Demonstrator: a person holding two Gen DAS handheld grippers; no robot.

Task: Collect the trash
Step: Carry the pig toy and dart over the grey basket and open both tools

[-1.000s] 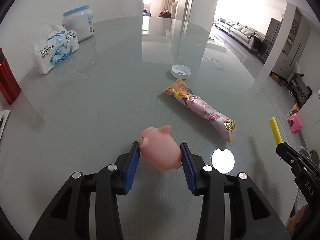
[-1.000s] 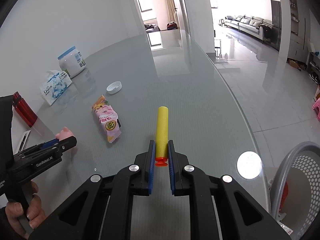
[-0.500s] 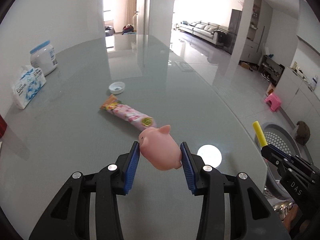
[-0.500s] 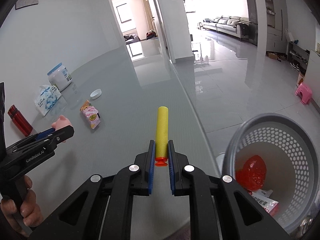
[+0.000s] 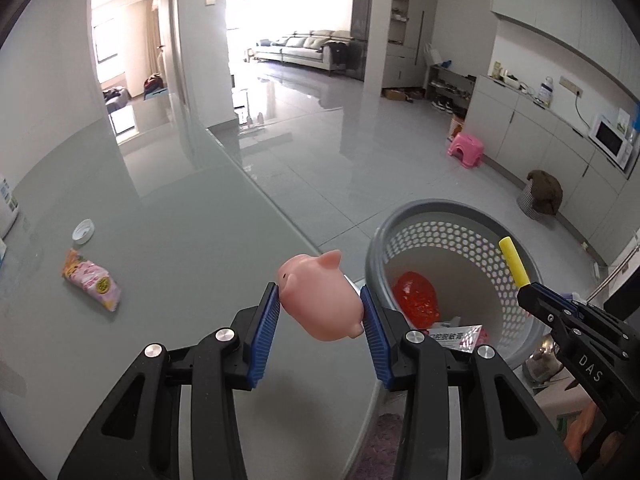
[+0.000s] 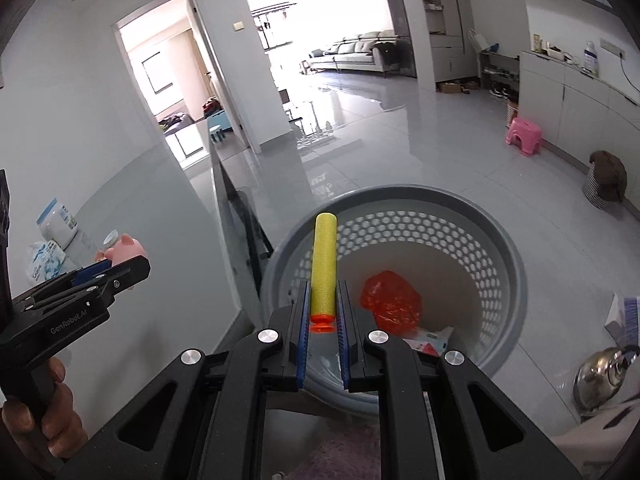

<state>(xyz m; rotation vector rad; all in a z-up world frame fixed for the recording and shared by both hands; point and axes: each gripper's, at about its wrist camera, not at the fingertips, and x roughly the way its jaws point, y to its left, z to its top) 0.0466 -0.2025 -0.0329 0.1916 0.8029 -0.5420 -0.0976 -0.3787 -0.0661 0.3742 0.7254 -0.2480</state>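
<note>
My left gripper is shut on a pink toy pig and holds it over the glass table's edge, beside the grey perforated trash basket. My right gripper is shut on a yellow foam dart with an orange tip, held above the basket. The dart also shows in the left wrist view. The basket holds a red crumpled wrapper and a packet. A pink snack wrapper and a white cap lie on the table.
The basket stands on the floor by the table edge. A metal kettle sits on the floor to its right. A tissue pack and a white jar stand at the table's far side. A pink stool is further off.
Both grippers have swung to the right, off the table towards the basket. The right gripper with the dart is now above the basket; the left with the pig is at the table edge.
</note>
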